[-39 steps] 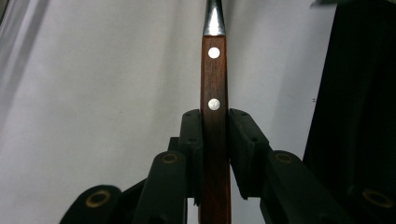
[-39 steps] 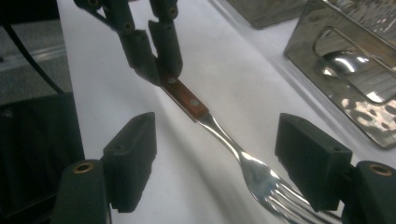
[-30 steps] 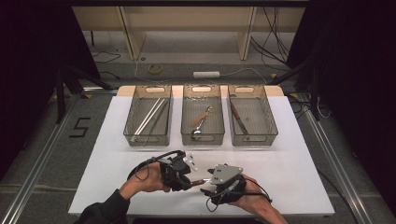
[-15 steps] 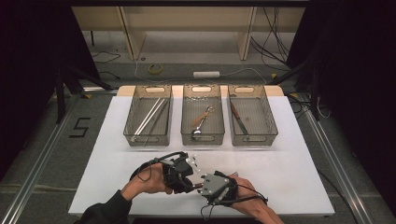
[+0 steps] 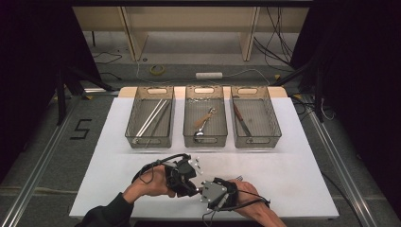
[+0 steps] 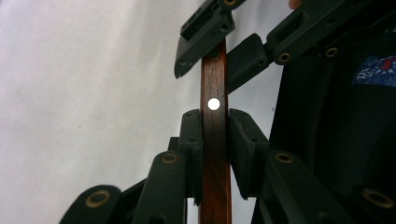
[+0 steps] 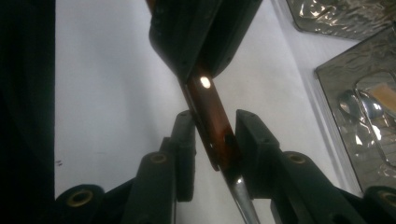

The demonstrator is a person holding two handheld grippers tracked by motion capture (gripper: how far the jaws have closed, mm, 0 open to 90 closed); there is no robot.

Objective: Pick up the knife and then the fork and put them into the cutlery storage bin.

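Wooden-handled utensil [image 6: 214, 140] held above the table's [image 5: 302, 179] near edge, between both grippers. Left gripper [image 6: 215, 135] is clamped on the brown handle. Right gripper [image 7: 215, 140] has just been closing, its pads now against the handle near the metal shank.

Three mesh bins along the far edge: left bin [image 5: 150, 142] holds chopsticks [image 5: 151, 118], middle bin [image 5: 205, 140] a spoon [image 5: 199, 133] and a wooden piece, right bin [image 5: 256, 141] a knife [image 5: 241, 120].

Since the earlier frames the right hand [image 5: 250, 201] has turned in toward the left gripper. Bins unchanged.
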